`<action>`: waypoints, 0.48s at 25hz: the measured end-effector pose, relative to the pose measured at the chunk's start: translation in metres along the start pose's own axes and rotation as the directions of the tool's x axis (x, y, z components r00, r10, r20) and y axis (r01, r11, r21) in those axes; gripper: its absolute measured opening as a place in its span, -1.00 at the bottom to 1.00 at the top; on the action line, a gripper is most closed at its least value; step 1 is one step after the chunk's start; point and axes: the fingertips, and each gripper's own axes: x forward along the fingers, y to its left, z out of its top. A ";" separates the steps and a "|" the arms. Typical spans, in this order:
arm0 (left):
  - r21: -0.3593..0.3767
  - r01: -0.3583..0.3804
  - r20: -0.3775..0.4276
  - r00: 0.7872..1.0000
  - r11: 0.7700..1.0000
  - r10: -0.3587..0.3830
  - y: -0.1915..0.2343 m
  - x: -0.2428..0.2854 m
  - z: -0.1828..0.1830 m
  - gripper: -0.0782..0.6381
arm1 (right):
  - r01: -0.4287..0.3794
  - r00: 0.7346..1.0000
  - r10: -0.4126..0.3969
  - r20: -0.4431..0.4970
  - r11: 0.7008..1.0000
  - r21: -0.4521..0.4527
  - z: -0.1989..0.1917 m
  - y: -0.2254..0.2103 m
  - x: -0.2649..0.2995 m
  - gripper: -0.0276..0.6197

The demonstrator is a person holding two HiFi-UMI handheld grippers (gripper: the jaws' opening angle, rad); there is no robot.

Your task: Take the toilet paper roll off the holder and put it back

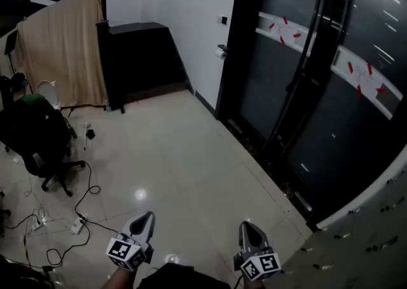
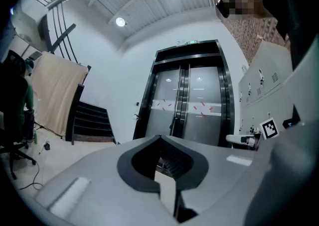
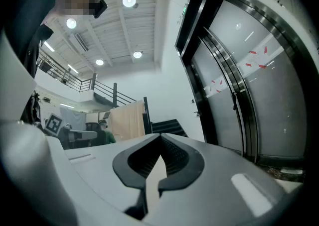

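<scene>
Head view: you face a pale tiled floor (image 1: 184,167) that fills the middle of the frame. Dark glass doors (image 1: 331,109) with red-marked tape take up the right side. A black staircase (image 1: 143,58) stands at the upper centre, with a beige cloth (image 1: 63,49) hanging to its left. A black office chair (image 1: 38,138) sits at the left edge, and cables (image 1: 82,208) trail over the floor below it.

Your left claw (image 1: 147,216) and right claw (image 1: 247,225) sit low in the frame, apart from each other. Each has its jaws closed tip to tip on nothing.

A small pale fitting (image 1: 220,52) sits on the white wall beside the door frame, upper centre. It may be the toilet paper roll, but it is too small to tell.
</scene>
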 end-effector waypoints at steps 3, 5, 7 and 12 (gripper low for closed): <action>-0.002 -0.018 0.000 1.000 1.000 0.018 -0.008 -0.006 0.005 -0.78 | -0.008 1.000 0.008 -0.005 1.000 0.003 -0.002 -0.002 -0.004 -0.87; -0.009 -0.028 -0.005 1.000 1.000 0.028 -0.012 -0.013 0.007 -0.78 | -0.015 1.000 0.015 -0.011 1.000 0.004 -0.005 -0.002 -0.003 -0.87; -0.004 -0.039 -0.014 0.999 0.999 0.039 -0.011 -0.021 0.006 -0.78 | -0.027 0.999 0.027 -0.017 1.000 0.012 -0.010 0.001 0.002 -0.87; 0.003 -0.095 -0.039 0.995 0.996 0.095 0.007 -0.032 0.001 -0.78 | -0.072 0.995 0.074 -0.066 0.997 0.039 -0.029 0.012 0.020 -0.87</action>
